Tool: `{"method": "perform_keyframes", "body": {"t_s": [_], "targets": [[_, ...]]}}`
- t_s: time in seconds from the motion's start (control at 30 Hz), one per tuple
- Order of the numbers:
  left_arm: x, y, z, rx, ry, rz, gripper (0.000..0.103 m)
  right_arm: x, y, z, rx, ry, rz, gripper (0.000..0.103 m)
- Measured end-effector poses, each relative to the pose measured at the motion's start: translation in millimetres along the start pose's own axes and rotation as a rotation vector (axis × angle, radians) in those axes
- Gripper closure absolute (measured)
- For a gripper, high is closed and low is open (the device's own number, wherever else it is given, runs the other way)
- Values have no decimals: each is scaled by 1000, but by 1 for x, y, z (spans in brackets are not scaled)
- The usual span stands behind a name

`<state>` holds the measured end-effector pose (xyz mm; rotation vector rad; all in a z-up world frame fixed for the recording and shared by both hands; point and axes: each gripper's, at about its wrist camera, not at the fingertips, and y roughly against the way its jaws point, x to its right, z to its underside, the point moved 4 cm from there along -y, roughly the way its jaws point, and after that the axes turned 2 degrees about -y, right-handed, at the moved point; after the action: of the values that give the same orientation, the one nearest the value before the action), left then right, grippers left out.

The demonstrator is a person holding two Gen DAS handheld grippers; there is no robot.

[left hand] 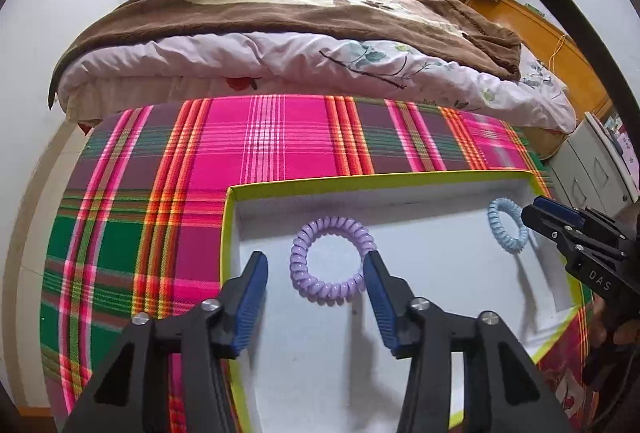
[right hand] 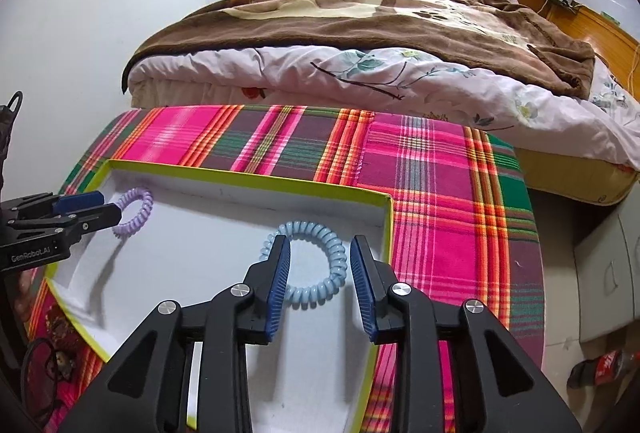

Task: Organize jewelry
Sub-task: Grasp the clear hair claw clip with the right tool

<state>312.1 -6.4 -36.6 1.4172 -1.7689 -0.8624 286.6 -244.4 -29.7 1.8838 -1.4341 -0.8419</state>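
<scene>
A shallow white tray with a yellow-green rim (left hand: 360, 180) (right hand: 248, 175) lies on a plaid cloth. Over its left half my left gripper (left hand: 316, 259) (right hand: 108, 209) stands open. The purple spiral bracelet (left hand: 304, 245) (right hand: 146, 201) is between its blue pads, with its right edge against the right pad. My right gripper (right hand: 320, 243) (left hand: 536, 213) is open over the right half. Its left finger crosses the light blue spiral bracelet (right hand: 338, 257) (left hand: 496, 221). Each bracelet casts a shadow some way off on the tray floor, so both seem raised at the fingertips.
The pink, green and orange plaid cloth (left hand: 280, 137) covers the table. A bed with a brown blanket (left hand: 300, 13) lies just beyond it. At the right are a grey cabinet (right hand: 608, 265) and a cola bottle (right hand: 600, 369) on the floor.
</scene>
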Motion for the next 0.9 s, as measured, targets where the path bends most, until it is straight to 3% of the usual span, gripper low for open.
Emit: {"method": "perform_keyframes", "body": {"t_s": [0.1,0.23,0.47,0.63,0.7,0.9], "targets": [[-1,13,2,20,8,-5,45,0,11,2,17,-12,-7,67],[-4,37,7,57,23,4,45,0,34,7,51,-29,-27,60],[-4,86,29,123,39,26,40,0,78,30,103,-59,-53,60],[2,118,52,170,29,30,38,-1,107,61,128,-103,-69,59],[4,128,63,181,29,36,32,-2,115,76,135,-120,-83,58],[15,146,103,198,36,76,28,-6,122,121,103,-188,-92,54]]}}
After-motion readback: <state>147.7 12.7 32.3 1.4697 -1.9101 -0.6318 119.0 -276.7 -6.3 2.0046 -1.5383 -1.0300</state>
